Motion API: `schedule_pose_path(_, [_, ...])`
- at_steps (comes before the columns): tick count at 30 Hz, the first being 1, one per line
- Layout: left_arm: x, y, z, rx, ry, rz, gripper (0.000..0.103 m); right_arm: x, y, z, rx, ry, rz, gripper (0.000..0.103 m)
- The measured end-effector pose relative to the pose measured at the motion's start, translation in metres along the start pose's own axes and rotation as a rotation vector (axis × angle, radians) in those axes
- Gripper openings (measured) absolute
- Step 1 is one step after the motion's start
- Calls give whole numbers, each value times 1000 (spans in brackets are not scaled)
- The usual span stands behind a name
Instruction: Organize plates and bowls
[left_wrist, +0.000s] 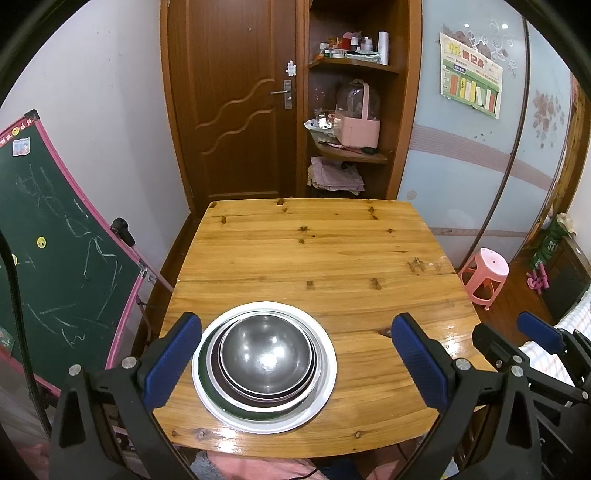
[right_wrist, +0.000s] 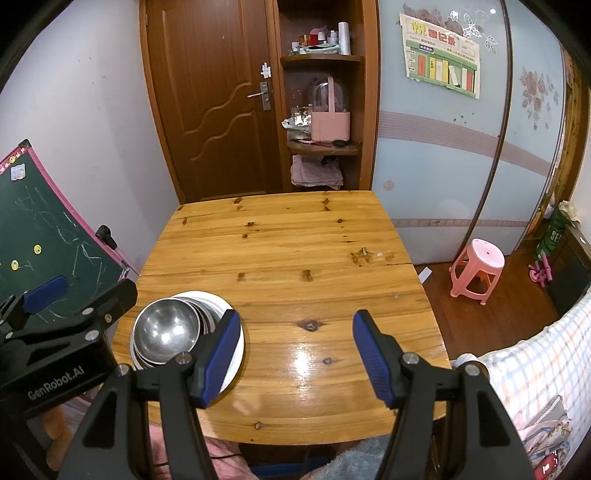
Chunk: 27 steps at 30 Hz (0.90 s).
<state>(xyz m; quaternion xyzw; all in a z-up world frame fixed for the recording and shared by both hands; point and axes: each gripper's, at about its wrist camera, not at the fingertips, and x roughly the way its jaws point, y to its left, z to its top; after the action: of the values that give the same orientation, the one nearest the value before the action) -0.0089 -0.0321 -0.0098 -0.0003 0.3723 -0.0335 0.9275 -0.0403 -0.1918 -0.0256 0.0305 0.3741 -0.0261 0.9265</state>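
A stack of dishes stands on the wooden table (left_wrist: 314, 251) near its front left. The stack has a white plate (left_wrist: 327, 369) at the bottom, darker and steel plates on it, and a steel bowl (left_wrist: 266, 352) on top. My left gripper (left_wrist: 295, 360) is open, and its blue pads (left_wrist: 173, 360) stand wider than the stack, gripping nothing. In the right wrist view the bowl (right_wrist: 166, 328) and the white plate (right_wrist: 208, 297) lie left of my right gripper (right_wrist: 297, 354). That gripper is open over bare table (right_wrist: 277, 251). Each gripper also shows at the edge of the other's view.
A green chalkboard (left_wrist: 55, 258) leans at the table's left. A pink stool (right_wrist: 476, 269) stands on the floor to the right, and a checked bed cover (right_wrist: 535, 362) lies at the near right. A wooden door (left_wrist: 236, 110) and cluttered shelves (left_wrist: 351, 110) are behind the table.
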Motion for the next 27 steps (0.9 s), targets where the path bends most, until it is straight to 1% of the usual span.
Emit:
schedule_pose_path(7, [1,-1,1,2,7,0,102,1,-1,0,0,2,0,64])
schedule_pose_path(12, [5,-5,-2,5,31,3,102,0,-3,-1,5,-4,0,64])
schedule_pose_path(27, [6,-8,-4,4,51,9,102,5,-3,-1,1,12,4,64])
